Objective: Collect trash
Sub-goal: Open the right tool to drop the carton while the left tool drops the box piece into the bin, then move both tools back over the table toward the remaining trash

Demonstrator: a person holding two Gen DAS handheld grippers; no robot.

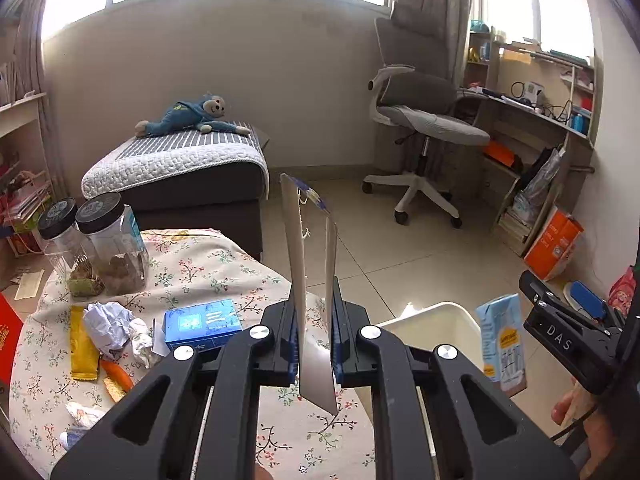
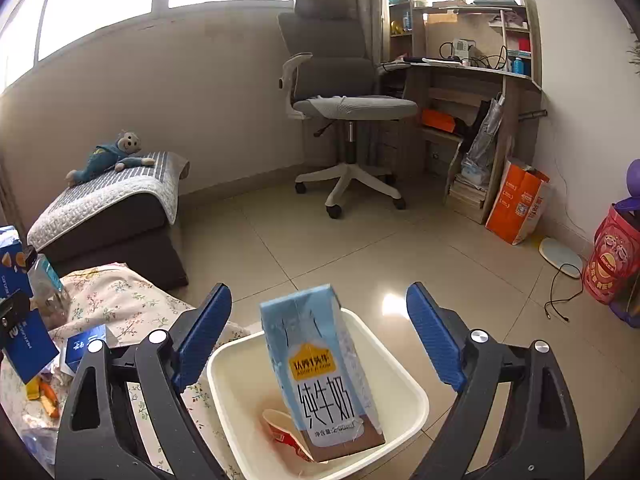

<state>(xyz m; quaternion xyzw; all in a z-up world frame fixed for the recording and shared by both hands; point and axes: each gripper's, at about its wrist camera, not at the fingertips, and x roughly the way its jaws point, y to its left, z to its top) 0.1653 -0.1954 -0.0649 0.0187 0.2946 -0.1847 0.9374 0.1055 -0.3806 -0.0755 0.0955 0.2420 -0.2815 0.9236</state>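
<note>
Right wrist view: right gripper (image 2: 318, 336) stands wide, its pads clear of the milk carton (image 2: 320, 372), which sits tilted over the white bin (image 2: 404, 380) beside the floral-clothed table (image 2: 120, 292). Left gripper (image 1: 316, 332) is clamped on a flattened blue box (image 1: 310, 280), upright above the table edge.

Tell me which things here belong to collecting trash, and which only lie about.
For the job:
- white bin
- milk carton
- flat blue box
- crumpled paper
- yellow wrapper

Lying about:
- office chair
- plush monkey
- two jars
- desk
</note>
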